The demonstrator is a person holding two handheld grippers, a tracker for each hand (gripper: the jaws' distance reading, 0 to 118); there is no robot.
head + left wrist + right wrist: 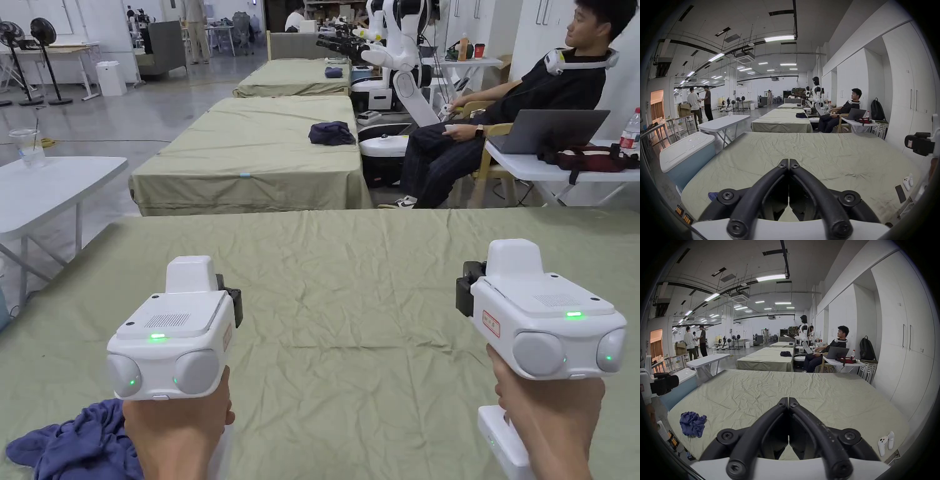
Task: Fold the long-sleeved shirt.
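Observation:
A crumpled blue long-sleeved shirt (69, 444) lies in a heap at the near left corner of the green-covered table (350, 294); it is also seen as a blue shirt (692, 424) in the right gripper view. My left gripper (788, 164) is held above the table just right of the heap, jaws closed together with nothing between them. My right gripper (788, 400) hovers over the table's right side, far from the shirt, jaws also closed on nothing. In the head view both white gripper housings point away from me, the left gripper (232, 300) and the right gripper (467, 289).
A blue bin with a white lid (687, 155) stands left of the table. Two white controllers (885, 444) and a dark phone (900, 193) lie at the table's near right. A person (519, 119) sits beyond with a laptop; more green tables (256, 150) lie ahead.

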